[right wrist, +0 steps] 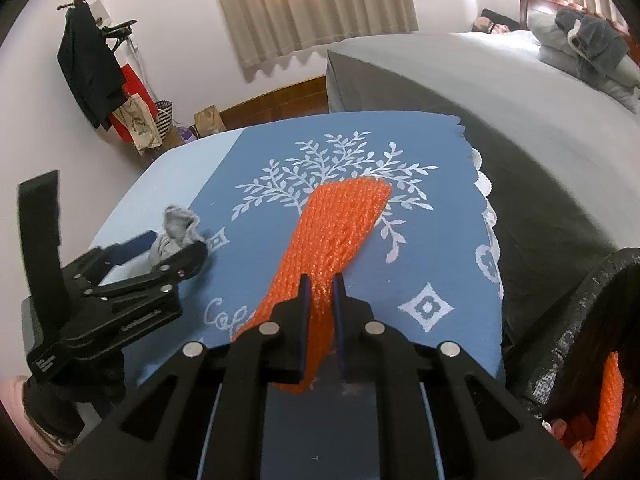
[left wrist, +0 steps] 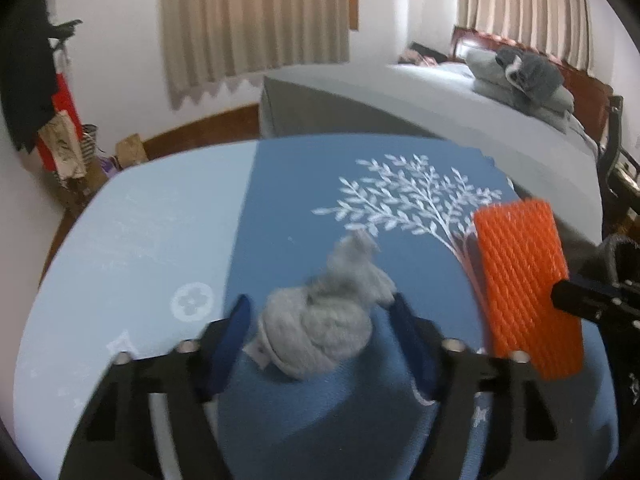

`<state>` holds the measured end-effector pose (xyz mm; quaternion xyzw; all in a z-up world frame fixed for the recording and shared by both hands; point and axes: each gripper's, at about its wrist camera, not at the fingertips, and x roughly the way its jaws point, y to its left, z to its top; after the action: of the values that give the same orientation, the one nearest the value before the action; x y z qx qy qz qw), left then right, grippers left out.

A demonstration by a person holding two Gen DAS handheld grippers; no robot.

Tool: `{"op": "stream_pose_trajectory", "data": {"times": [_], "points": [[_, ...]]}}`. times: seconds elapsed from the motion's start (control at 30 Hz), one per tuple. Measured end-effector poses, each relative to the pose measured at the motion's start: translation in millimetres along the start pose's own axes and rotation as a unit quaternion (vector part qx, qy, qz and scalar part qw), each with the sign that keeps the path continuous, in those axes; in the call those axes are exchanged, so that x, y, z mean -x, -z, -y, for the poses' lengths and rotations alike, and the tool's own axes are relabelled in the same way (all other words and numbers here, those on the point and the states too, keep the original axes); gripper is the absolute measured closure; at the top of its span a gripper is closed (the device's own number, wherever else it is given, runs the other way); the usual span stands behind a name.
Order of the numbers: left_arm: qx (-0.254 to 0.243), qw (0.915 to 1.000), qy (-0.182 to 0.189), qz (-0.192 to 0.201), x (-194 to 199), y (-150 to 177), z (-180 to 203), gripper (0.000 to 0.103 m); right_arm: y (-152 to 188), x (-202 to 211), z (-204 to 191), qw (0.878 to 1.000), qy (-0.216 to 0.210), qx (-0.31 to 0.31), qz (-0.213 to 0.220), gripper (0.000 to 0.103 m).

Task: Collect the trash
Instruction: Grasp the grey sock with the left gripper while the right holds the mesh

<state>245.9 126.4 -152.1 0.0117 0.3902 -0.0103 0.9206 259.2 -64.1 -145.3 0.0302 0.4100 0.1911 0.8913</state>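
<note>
Blue cloth with a white tree print covers the worktop (right wrist: pixel 440 240). Judging by looks, the orange foam net (right wrist: pixel 336 232) is light and squashy; the right gripper (right wrist: pixel 320 300) fingers are clamped on its near end. The left gripper (left wrist: pixel 320 332) fingers stand apart around a soft grey wad (left wrist: pixel 324 316), best pinched mid-body.

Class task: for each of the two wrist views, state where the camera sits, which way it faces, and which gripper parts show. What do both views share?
Left wrist: rides the left gripper, facing along the fingers at the grey wad between them.
Right wrist: rides the right gripper, shut on the orange foam net; left gripper visible at left.
Shared: blue tablecloth, wad, net, grey bed, curtains.
</note>
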Motion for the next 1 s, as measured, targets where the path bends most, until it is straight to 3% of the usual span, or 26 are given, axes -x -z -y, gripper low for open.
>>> {"op": "stream_pose_trajectory", "data": {"times": [0.03,0.23,0.57,1.0], "points": [[-0.001,1.0000,-0.003,-0.004,-2,0,1,0.051,0,0,-1,1.000,0.000,-0.001,0.001,0.093],[0.018,0.9996,-0.009,0.019,10,1,-6,0.057,2,6,-3,1.000,-0.004,-0.002,0.006,0.093],[0.027,0.9980,-0.019,0.054,54,3,4,0.058,4,26,-4,1.000,-0.006,-0.004,0.019,0.093],[0.017,0.9967,-0.002,0.080,99,2,32,0.058,12,73,1,0.999,-0.002,-0.002,0.043,0.093]]}}
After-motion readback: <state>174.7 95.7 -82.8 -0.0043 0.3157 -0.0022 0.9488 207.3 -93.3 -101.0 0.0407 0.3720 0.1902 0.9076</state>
